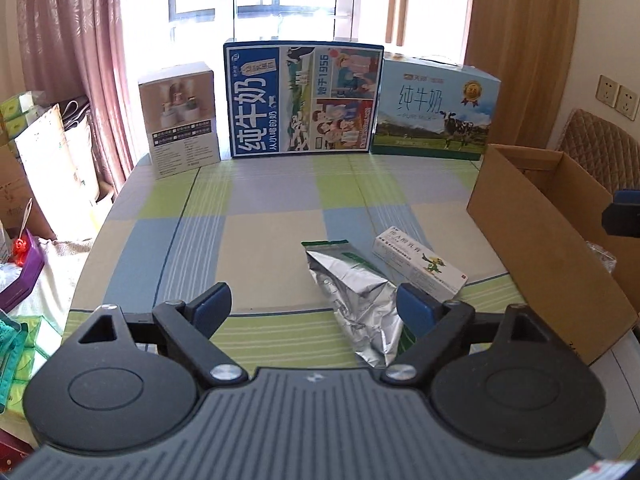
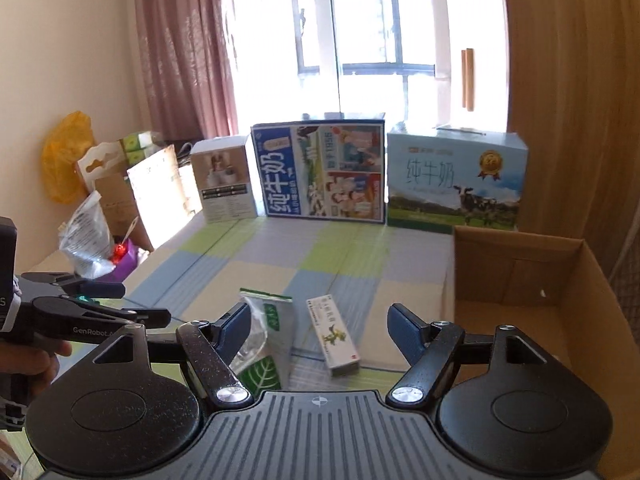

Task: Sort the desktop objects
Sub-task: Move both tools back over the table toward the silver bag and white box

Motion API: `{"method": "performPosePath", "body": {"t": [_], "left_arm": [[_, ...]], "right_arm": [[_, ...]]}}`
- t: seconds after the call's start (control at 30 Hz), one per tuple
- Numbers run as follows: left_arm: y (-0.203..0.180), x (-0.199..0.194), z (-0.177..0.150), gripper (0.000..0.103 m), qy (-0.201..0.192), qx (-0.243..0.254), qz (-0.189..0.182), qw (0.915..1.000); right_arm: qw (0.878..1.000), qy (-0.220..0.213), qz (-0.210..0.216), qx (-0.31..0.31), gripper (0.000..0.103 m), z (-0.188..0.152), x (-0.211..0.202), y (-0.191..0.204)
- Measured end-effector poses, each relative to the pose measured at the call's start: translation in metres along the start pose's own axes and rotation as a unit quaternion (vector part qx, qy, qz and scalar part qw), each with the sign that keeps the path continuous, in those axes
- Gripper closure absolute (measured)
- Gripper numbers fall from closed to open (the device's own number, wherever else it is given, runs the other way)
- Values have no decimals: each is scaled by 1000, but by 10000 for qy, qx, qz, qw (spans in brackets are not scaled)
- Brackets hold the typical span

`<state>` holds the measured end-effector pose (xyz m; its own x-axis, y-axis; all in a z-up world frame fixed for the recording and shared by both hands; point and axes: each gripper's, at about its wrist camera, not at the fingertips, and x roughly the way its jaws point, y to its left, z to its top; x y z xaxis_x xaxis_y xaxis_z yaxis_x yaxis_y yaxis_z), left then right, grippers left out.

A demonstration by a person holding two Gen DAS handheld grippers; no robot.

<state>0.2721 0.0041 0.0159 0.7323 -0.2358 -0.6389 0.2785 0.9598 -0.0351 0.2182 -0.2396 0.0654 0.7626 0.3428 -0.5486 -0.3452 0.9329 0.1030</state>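
Observation:
A crumpled silver foil pouch with green print lies on the checked tablecloth, just ahead of my left gripper, which is open and empty above the table. A small white carton with a green cartoon figure lies right of the pouch. In the right wrist view the pouch and the carton lie between the fingers of my right gripper, which is open, empty and held above them. An open cardboard box stands at the right; it also shows in the left wrist view.
Three upright cartons line the table's far edge: a small white one, a large blue milk carton and a pale blue milk carton. Bags and boxes crowd the floor at left. A padded chair stands behind the cardboard box.

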Motion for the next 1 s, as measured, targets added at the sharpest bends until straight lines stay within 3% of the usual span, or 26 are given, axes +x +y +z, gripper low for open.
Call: {"method": "performPosePath", "body": {"t": [0.43,1.0], "left_arm": [[15,31,2,15,343,-117,-131,9993],[13,97,6,15,837,-475,-524,9940]], "right_arm": [[9968,784,-31,-176,33,-36,86,5],[9906,1267,-314,-418,47,-47,179,-21]]}}
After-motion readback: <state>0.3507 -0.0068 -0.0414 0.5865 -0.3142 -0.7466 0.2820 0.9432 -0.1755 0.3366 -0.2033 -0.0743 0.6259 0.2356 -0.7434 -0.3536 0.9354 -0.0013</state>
